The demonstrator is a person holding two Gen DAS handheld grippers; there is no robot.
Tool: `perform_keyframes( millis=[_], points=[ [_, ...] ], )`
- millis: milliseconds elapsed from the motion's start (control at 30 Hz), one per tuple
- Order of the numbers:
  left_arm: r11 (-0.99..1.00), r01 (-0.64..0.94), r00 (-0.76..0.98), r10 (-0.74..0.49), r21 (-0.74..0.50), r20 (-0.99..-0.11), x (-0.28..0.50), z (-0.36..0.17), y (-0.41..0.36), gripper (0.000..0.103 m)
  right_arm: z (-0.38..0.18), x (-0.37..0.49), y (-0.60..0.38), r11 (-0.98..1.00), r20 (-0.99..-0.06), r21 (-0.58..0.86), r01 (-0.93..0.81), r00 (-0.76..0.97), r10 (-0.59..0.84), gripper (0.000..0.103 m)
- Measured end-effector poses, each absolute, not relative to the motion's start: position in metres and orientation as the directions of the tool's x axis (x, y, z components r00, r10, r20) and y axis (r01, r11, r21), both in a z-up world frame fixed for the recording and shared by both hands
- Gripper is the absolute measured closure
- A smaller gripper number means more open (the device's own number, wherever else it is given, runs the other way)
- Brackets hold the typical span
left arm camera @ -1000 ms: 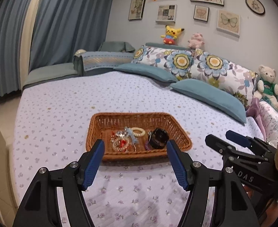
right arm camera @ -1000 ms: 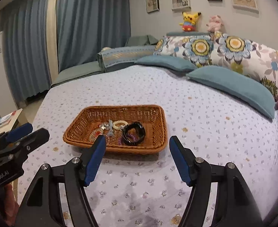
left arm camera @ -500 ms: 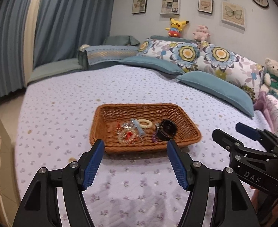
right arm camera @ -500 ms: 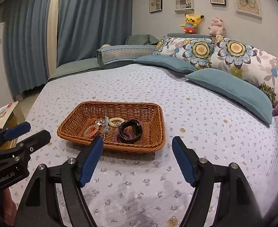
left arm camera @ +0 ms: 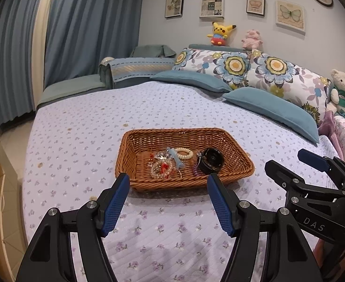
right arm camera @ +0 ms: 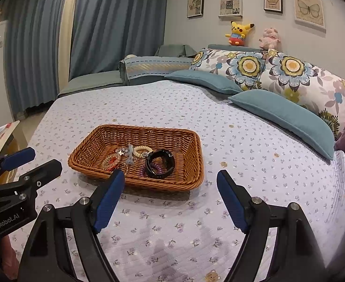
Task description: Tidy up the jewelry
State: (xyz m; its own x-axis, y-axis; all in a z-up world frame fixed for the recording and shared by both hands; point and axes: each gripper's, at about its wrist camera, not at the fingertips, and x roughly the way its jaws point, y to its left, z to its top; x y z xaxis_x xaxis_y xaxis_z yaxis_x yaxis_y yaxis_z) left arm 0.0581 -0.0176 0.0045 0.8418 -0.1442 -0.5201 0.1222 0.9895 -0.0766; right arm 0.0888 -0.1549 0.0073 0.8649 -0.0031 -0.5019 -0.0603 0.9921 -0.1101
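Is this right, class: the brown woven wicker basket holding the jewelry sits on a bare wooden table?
Not quite. The brown woven wicker basket with the jewelry sits on a lilac floral bedspread, not a wooden table; the right wrist view shows it.

A brown woven wicker basket [right arm camera: 191,164] is seen on a bed covered with a lilac floral quilt [right arm camera: 254,164]. A black bangle [right arm camera: 159,163], a cream beaded bracelet [right arm camera: 143,150] and a red-and-clear beaded bracelet [right arm camera: 111,161] are held in it. The right gripper [right arm camera: 170,196] is held before the basket, nothing between its blue-padded fingers [right arm camera: 109,199], the jaws having just been opening. The left gripper [right arm camera: 22,162] is seen at left.
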Motion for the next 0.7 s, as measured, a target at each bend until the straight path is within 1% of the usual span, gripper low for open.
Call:
perform_keyframes(
  millis=[700],
  points=[
    [0.991,0.110,0.846,-0.130,-0.069,-0.517,0.0583,0.0030,-0.0175,0.033,-0.0008,0.0913,-0.1566,0.991,-0.519,-0.121,-0.064,0.855,-0.008,0.021]
  ],
)
